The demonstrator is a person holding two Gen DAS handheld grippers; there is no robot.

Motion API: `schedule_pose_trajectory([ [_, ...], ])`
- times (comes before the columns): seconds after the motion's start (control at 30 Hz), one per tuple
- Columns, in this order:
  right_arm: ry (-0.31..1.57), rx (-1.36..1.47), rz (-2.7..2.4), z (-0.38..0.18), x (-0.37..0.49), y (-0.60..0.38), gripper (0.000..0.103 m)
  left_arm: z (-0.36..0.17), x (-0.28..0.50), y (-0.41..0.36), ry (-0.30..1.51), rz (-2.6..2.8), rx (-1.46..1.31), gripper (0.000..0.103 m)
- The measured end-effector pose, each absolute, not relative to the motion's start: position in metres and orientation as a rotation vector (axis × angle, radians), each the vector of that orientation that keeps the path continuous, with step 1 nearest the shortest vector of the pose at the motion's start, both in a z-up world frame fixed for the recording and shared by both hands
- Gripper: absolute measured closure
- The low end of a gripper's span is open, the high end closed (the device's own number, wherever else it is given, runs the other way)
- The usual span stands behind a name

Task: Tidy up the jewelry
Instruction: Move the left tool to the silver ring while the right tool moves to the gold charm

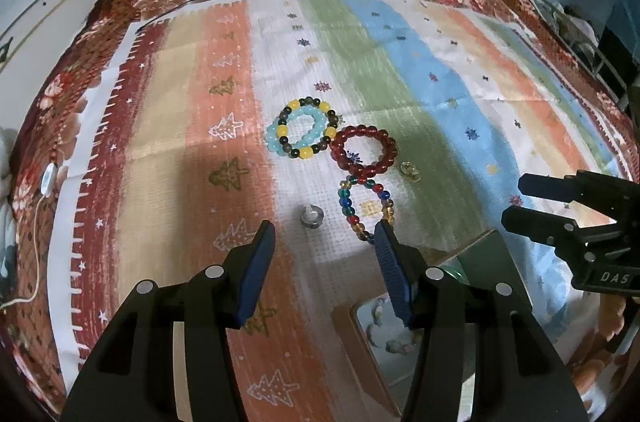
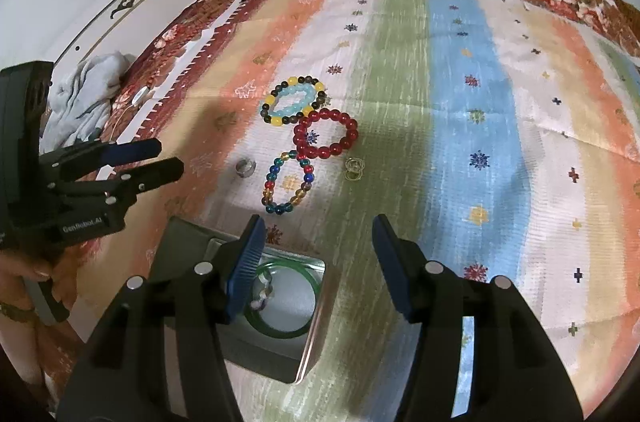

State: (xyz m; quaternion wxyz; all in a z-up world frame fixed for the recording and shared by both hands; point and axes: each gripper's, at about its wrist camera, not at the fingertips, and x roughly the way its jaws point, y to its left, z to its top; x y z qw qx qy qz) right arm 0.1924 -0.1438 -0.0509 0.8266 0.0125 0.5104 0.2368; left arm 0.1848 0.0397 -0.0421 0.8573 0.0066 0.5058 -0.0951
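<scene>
Your left gripper and right gripper both hover with fingers released, grasping nothing. Beaded bracelets lie on the striped cloth: red bracelet, multicoloured bracelet. Green bangle sits in the tin.

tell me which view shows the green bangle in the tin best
The right wrist view. There the green bangle lies in the open tin almost as a whole ring, only its left side hidden by a gripper finger. The left wrist view shows just a green sliver behind the left gripper's finger.
</scene>
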Motion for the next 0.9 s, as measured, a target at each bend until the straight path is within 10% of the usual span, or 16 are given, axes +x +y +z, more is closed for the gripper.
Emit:
schedule_pose_trajectory([
  [0.9,1.169,0.021,0.505,-0.078,0.242,-0.132,0.039,-0.066,0.220,0.040,1.151,-0.231,-0.013,0.043],
])
